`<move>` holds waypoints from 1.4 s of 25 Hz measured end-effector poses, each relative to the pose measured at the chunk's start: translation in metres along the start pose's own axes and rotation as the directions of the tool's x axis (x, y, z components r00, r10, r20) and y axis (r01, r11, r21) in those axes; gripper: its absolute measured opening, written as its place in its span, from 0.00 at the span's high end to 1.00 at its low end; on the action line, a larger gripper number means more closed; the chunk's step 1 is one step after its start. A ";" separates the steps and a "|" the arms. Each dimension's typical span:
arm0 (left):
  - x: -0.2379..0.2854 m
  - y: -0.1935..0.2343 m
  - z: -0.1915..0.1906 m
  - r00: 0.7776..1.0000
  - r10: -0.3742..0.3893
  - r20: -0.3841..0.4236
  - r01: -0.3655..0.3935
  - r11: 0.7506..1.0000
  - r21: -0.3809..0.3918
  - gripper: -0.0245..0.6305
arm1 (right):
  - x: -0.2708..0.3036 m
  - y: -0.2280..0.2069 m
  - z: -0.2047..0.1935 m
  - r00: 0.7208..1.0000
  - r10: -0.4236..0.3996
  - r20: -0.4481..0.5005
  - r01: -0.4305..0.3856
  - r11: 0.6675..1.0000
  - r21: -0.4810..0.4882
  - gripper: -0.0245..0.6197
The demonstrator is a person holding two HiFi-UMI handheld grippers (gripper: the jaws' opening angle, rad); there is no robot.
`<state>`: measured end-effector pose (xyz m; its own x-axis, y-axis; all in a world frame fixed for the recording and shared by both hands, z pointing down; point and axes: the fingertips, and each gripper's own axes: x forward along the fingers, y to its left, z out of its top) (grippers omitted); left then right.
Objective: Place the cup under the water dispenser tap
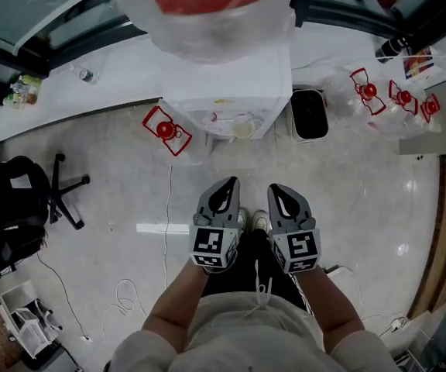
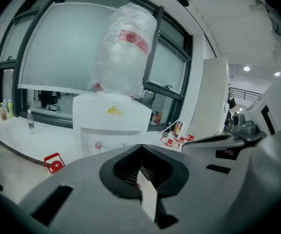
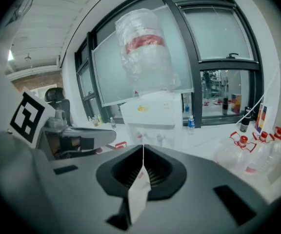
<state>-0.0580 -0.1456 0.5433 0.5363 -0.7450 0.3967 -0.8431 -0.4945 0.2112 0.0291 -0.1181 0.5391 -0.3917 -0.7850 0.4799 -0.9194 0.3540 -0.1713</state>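
The white water dispenser [image 1: 227, 91] stands straight ahead under a plastic-wrapped bottle with a red label [image 1: 215, 6]. A small pale round thing, perhaps the cup [image 1: 242, 129], sits in its tap recess. Both grippers are held close in front of the person's body, well short of the dispenser. The left gripper [image 1: 227, 183] is shut with nothing between its jaws, and so is the right gripper [image 1: 279, 188] beside it. The left gripper view has the dispenser [image 2: 111, 123] beyond its closed jaws [image 2: 139, 147]. In the right gripper view the taps [image 3: 150, 138] lie just past the closed jaws [image 3: 143, 147].
A red-handled clear jug [image 1: 167, 130] lies left of the dispenser and several more [image 1: 393, 99] lie at the right. A black bin [image 1: 310, 115] stands right of the dispenser. An office chair [image 1: 22, 200] is at the left, and white cables [image 1: 126, 297] trail over the floor.
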 end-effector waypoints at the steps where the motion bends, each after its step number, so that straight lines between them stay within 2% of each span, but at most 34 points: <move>1: -0.005 -0.002 0.013 1.000 0.005 0.022 -0.005 1.000 -0.002 0.93 | -0.004 0.000 0.010 1.000 -0.012 0.005 0.012 1.000 -0.005 0.92; 5: -0.022 -0.011 0.060 0.997 0.007 0.082 -0.009 1.000 0.028 0.93 | -0.017 -0.003 0.058 0.997 -0.061 0.039 0.061 0.998 -0.001 0.92; 8: -0.030 -0.017 0.099 0.990 -0.004 0.143 -0.007 0.997 0.077 0.93 | -0.026 -0.004 0.112 0.989 -0.069 0.133 0.072 0.997 -0.017 0.92; 14: -0.058 -0.011 0.184 0.955 0.001 0.295 -0.055 0.983 0.176 0.93 | -0.057 -0.001 0.178 0.968 -0.089 0.235 0.104 0.993 -0.053 0.92; 19: -0.079 -0.019 0.251 0.919 -0.036 0.394 -0.036 0.984 0.172 0.93 | -0.079 -0.006 0.220 0.934 -0.113 0.339 0.143 0.988 -0.065 0.92; 22: -0.089 -0.024 0.283 0.904 -0.047 0.426 -0.032 0.984 0.175 0.93 | -0.091 -0.007 0.249 0.911 -0.114 0.396 0.159 0.984 -0.084 0.92; 29: -0.115 -0.034 0.347 0.852 -0.097 0.514 0.004 0.984 0.179 0.93 | -0.117 0.003 0.316 0.851 -0.064 0.520 0.160 0.977 -0.142 0.92; 35: -0.124 -0.036 0.373 0.843 -0.089 0.531 -0.011 0.983 0.182 0.93 | -0.123 0.011 0.341 0.838 -0.029 0.544 0.139 0.977 -0.162 0.92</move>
<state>-0.0791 -0.2023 0.1534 0.5474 -0.8217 -0.1585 -0.8280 -0.5593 0.0402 0.0554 -0.1909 0.1843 -0.3209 -0.9452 -0.0609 -0.9470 0.3190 0.0390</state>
